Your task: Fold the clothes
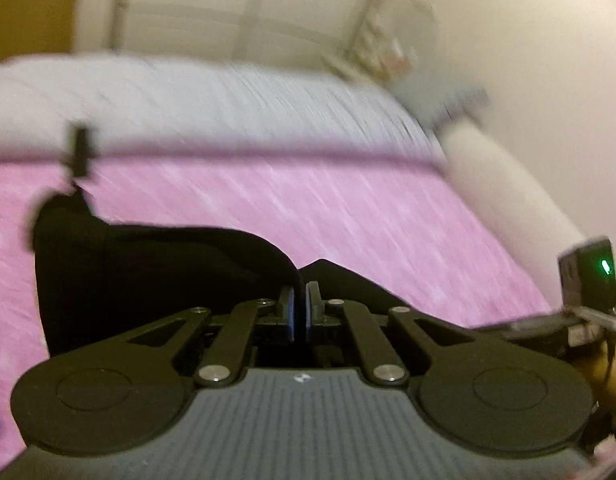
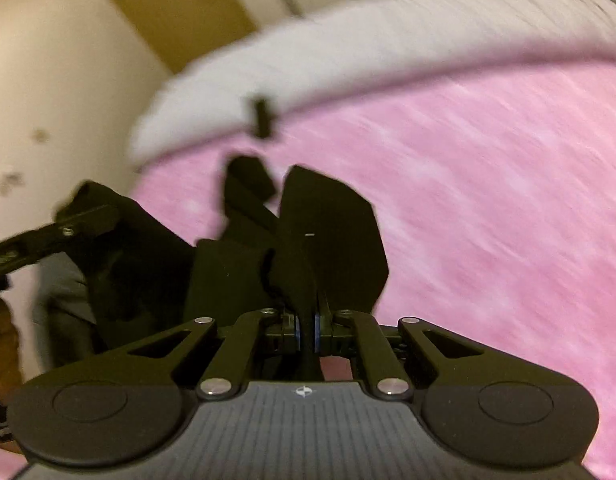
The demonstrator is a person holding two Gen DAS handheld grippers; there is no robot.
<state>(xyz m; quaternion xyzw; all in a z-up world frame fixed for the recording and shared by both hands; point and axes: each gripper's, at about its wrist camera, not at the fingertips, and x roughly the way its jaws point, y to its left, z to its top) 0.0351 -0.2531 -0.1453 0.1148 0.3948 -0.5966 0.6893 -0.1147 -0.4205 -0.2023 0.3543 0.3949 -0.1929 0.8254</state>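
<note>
No words, numbers or brand names can be read in either view. Each gripper body carries only a small white emblem, too small to make out.

Left gripper (image 1: 299, 304) angled downward, fingers (image 1: 286, 310) pinched nearly together on black fabric. Right gripper (image 2: 308, 326) likewise tilted down, fingers (image 2: 321, 330) clamped on a dark fold. Both views smeared by blur.

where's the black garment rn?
The black garment is pinched in both grippers, held over the pink bedspread. In the left wrist view it drapes left of the fingers, with the white blanket beyond.
</note>
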